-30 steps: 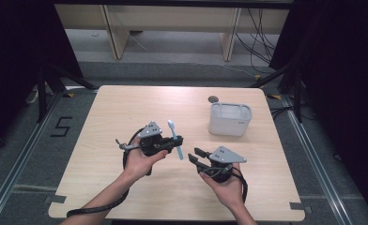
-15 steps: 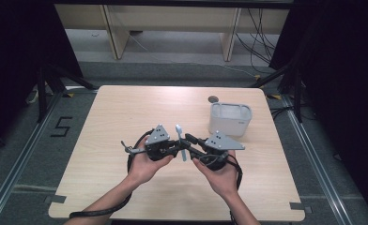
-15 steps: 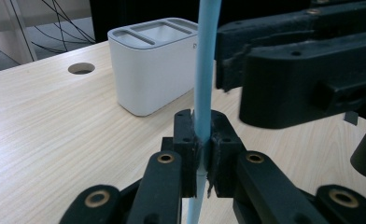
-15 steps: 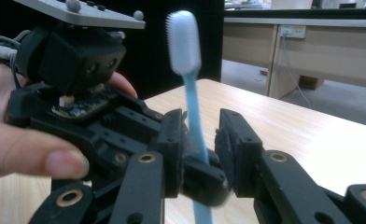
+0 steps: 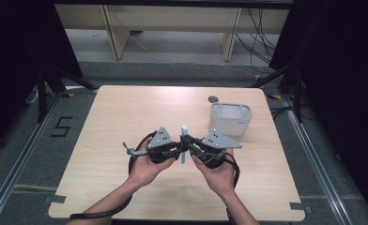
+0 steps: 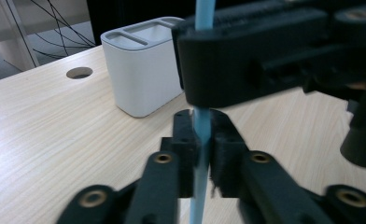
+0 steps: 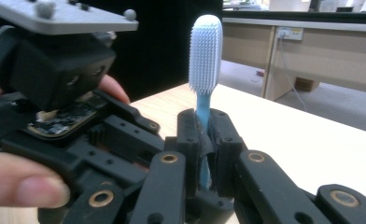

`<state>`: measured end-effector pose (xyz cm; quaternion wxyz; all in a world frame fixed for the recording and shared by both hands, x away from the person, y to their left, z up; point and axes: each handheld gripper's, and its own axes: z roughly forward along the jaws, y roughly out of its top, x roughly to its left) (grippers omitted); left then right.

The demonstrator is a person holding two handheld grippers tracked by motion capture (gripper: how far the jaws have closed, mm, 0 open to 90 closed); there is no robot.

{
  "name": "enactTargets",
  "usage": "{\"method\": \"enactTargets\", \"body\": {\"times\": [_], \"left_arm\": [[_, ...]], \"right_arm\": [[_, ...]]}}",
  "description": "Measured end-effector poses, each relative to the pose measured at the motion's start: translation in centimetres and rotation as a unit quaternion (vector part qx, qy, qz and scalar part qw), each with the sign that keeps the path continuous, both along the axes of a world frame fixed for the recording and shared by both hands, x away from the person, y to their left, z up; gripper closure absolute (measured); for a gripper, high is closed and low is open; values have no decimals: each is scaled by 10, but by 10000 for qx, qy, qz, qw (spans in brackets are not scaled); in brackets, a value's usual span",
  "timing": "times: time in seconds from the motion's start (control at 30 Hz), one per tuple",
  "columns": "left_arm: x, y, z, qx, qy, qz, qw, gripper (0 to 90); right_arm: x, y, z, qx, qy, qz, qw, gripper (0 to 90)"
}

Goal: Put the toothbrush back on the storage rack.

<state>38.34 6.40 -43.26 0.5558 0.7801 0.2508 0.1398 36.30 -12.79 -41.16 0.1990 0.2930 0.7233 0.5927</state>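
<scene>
A light blue toothbrush [image 5: 184, 130] stands upright above the middle of the table, bristled head [image 7: 205, 51] on top. My left gripper [image 5: 180, 150] comes in from the left and is shut on the lower handle [image 6: 201, 133]. My right gripper [image 5: 187, 140] comes in from the right and is shut on the stem just under the head [image 7: 202, 135]. The two grippers touch or nearly touch, the right jaws directly above the left jaws. In the left gripper view the right gripper's body [image 6: 265, 51] crosses the top.
A white compartmented holder [image 5: 230, 118] [image 6: 144, 70] stands to the right of the grippers, near a round cable hole [image 5: 213, 99] [image 6: 79, 72]. Bare wooden table [image 5: 116, 122] lies to the left and front. Desks and cables are beyond the far edge.
The left gripper carried the toothbrush right and slightly forward. The right gripper moved up and left to meet it and closed on the stem, so both hold it now.
</scene>
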Motion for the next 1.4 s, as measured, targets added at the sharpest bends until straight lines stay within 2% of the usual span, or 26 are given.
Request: {"method": "enactTargets", "body": {"times": [0.03, 0.07, 0.13, 0.17, 0.2, 0.27, 0.3, 0.33, 0.37, 0.43, 0.47, 0.53, 0.67, 0.7, 0.73, 0.97, 1.0, 1.03, 1.07, 1.13, 1.17, 1.2, 1.23, 1.3, 1.37, 1.4], "left_arm": [[-2, 1, 1, 48, -126, 3, 9999, 630], [-4, 3, 1, 133, -239, 27, 9996, 630], [-6, 9, 0, 149, -356, 85, 9992, 566], [-7, 13, 0, 192, -388, 117, 9990, 536], [-8, 18, -1, 221, -410, 140, 9988, 504], [-9, 28, -4, 265, -420, 257, 9984, 452], [-10, 33, -5, 337, -458, 328, 9978, 424], [-10, 39, -7, 387, -492, 406, 9972, 401], [-10, 45, -8, 427, -522, 470, 9966, 384], [-12, 58, -11, 462, -492, 617, 9958, 358], [-12, 66, -12, 477, -492, 707, 9951, 352], [-13, 77, -14, 469, -564, 833, 9938, 349], [-17, 101, -17, 450, -580, 1082, 9914, 347], [-17, 105, -18, 425, -592, 1115, 9911, 346], [-18, 110, -19, 416, -582, 1172, 9905, 344], [-24, 133, -33, 318, -644, 1467, 9866, 328], [-24, 135, -36, 294, -626, 1513, 9861, 328], [-25, 139, -40, 268, -596, 1586, 9852, 329], [-24, 139, -42, 189, -640, 1570, 9853, 329], [-27, 142, -45, 257, -599, 1656, 9840, 329], [-27, 143, -47, 232, -600, 1661, 9840, 328], [-28, 144, -49, 185, -589, 1692, 9836, 327], [-27, 145, -52, 126, -656, 1668, 9837, 326], [-29, 146, -55, 112, -604, 1742, 9828, 323], [-26, 147, -59, 1, -679, 1747, 9823, 318], [-27, 148, -60, 21, -653, 1804, 9814, 315]], "right_arm": [[1, -2, 1, 5, -12, -48, 10000, 846], [3, -6, 2, -33, -72, -59, 10000, 846], [4, -14, 5, -14, -49, -217, 9998, 846], [6, -19, 6, -22, -88, -285, 9996, 846], [9, -24, 6, -32, -221, -388, 9990, 846], [12, -34, 7, -19, -180, -496, 9986, 846], [13, -39, 7, -6, -153, -602, 9981, 845], [16, -45, 7, -18, -231, -650, 9976, 845], [18, -50, 7, -26, -176, -686, 9975, 845], [22, -60, 7, -15, -152, -880, 9960, 845], [24, -64, 6, 53, -37, -897, 9960, 845], [27, -73, 6, 108, 44, -1031, 9946, 845], [34, -87, 8, 150, 93, -1229, 9923, 845], [36, -91, 9, 118, 35, -1302, 9914, 845], [37, -92, 10, 182, 72, -1306, 9912, 844], [47, -107, 16, 150, 3, -1541, 9879, 844], [47, -108, 18, 179, 110, -1598, 9869, 844], [50, -111, 18, 129, 12, -1583, 9873, 844], [52, -112, 19, 184, 6, -1654, 9861, 844], [54, -114, 21, 164, 27, -1694, 9854, 844], [56, -116, 22, 135, -41, -1702, 9853, 844], [57, -117, 23, 146, -10, -1748, 9845, 844], [59, -118, 23, 173, -69, -1772, 9840, 844], [61, -120, 25, 183, -49, -1793, 9836, 844], [62, -122, 28, 162, -54, -1860, 9824, 844], [64, -123, 29, 145, -83, -1862, 9824, 844]]}}
